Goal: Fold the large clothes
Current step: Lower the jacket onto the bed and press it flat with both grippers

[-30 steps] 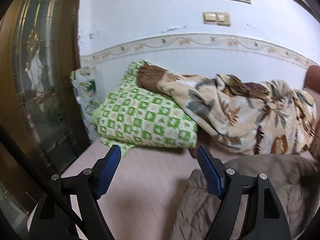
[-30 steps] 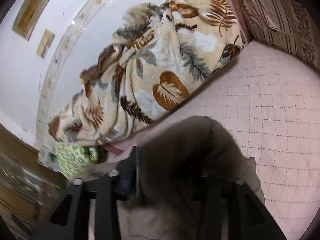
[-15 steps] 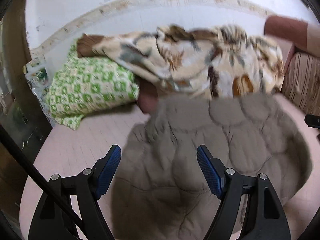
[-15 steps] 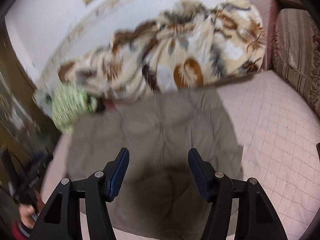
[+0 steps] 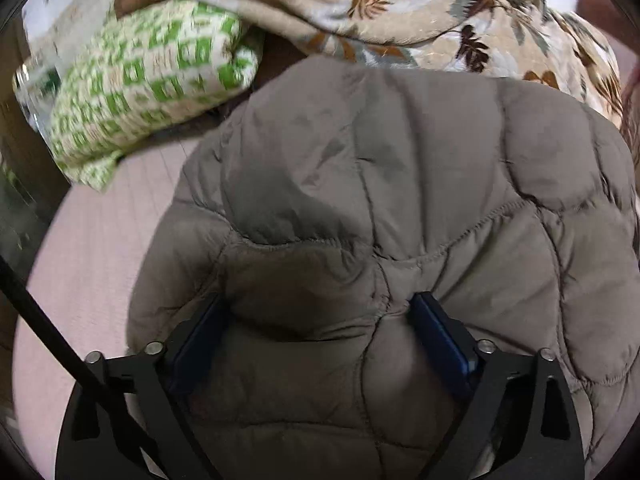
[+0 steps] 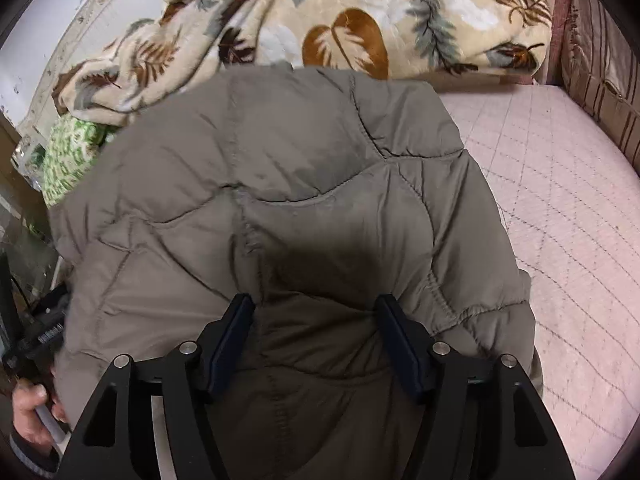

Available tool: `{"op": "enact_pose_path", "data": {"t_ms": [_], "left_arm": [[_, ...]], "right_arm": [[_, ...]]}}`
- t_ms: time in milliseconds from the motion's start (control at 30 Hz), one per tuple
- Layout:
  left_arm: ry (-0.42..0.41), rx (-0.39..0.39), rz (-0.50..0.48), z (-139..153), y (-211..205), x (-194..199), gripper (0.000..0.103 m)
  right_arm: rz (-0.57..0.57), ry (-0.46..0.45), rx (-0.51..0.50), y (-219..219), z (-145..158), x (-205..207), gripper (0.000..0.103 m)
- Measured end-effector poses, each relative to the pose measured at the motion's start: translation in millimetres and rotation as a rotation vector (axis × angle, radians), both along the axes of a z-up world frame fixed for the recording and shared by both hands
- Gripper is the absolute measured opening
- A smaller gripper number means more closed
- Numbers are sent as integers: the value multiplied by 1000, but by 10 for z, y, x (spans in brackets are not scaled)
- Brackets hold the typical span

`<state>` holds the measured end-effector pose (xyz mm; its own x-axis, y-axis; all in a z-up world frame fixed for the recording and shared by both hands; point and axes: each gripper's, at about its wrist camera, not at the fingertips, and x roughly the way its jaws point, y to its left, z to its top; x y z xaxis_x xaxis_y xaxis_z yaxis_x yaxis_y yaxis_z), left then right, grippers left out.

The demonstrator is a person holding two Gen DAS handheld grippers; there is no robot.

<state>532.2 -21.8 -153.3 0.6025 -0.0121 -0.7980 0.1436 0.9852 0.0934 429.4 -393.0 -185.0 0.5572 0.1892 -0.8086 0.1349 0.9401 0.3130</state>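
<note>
A leaf-print blanket [image 6: 320, 28] is heaped along the wall at the far edge of the pink quilted mattress [image 6: 560, 200], with a green-and-white checked pillow [image 5: 148, 80] beside it on the left; both crowd the far end of the taupe quilted puffer jacket [image 5: 400, 200], whose far edge touches or overlaps the blanket. The jacket lies spread on the mattress, its long axis running away from the cameras toward the blanket (which end is the collar I cannot tell).

The left gripper [image 5: 320, 340] has just been opening; its jaws stand wide with a puffed fold of jacket bulging between them, the blue pads beside the fabric rather than squeezing it. The right gripper [image 6: 316, 336] is likewise spread and has just been opening, jacket fabric lying between its jaws.

Only the right wrist view shows a striped cushion [image 6: 600, 60] at the right and the person's left hand [image 6: 32, 420] on its handle; the left wrist view shows the pillow in full.
</note>
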Motion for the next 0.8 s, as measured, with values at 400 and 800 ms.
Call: {"op": "enact_pose_path", "data": {"t_ms": [400, 800], "left_arm": [[-125, -93, 62, 405, 181, -715, 99], [-260, -125, 55, 619, -116, -1698, 99]], "right_arm": [[-85, -136, 16, 37, 486, -655, 71], [10, -332, -14, 887, 751, -1434, 44]]}}
